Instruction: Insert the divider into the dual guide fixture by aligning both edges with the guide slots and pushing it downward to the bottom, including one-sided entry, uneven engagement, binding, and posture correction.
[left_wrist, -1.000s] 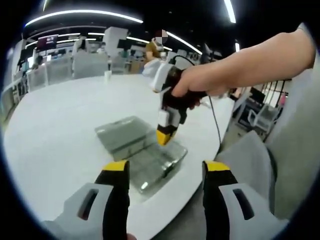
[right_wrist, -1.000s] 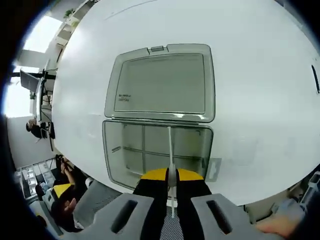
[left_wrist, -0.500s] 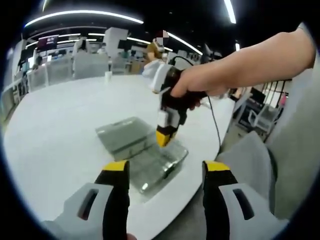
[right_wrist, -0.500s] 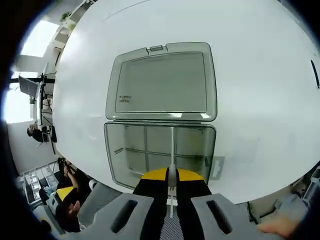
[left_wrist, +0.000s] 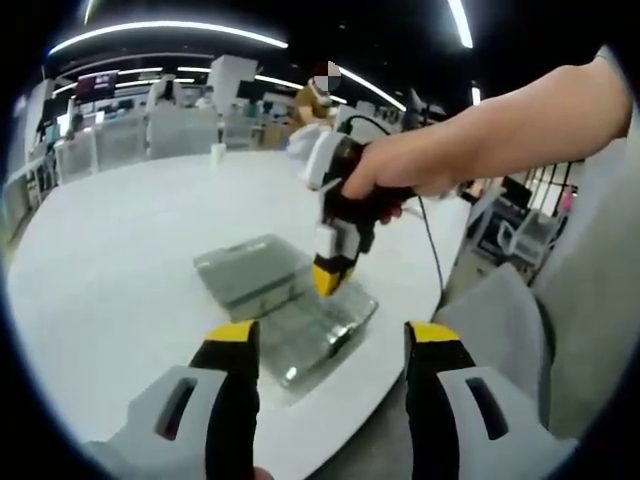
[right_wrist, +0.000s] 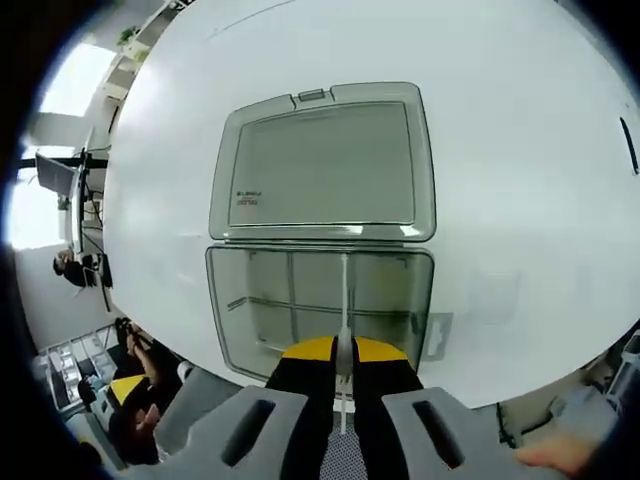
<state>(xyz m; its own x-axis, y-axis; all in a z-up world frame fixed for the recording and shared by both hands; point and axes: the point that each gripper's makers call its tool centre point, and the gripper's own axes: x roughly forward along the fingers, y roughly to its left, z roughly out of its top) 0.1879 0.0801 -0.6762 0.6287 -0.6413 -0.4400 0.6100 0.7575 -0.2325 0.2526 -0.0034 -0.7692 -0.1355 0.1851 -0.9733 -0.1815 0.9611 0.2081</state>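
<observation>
Pinching the thin divider (right_wrist: 343, 300) edge-on over the open box (right_wrist: 318, 312), the right gripper (right_wrist: 343, 352) looks barely into the slots, pushing down remains, while the left gripper (left_wrist: 325, 345) hangs back, jaws spread, holding nothing.

Divider's (right_wrist: 343, 300) lower edge behind jaws

Open-plan office, long ceiling light strips (left_wrist: 165, 27) across the top, rows of desks and partitions (left_wrist: 120, 130) upper left, office chair (left_wrist: 520, 235) at right, round white table (left_wrist: 110, 250)
</observation>
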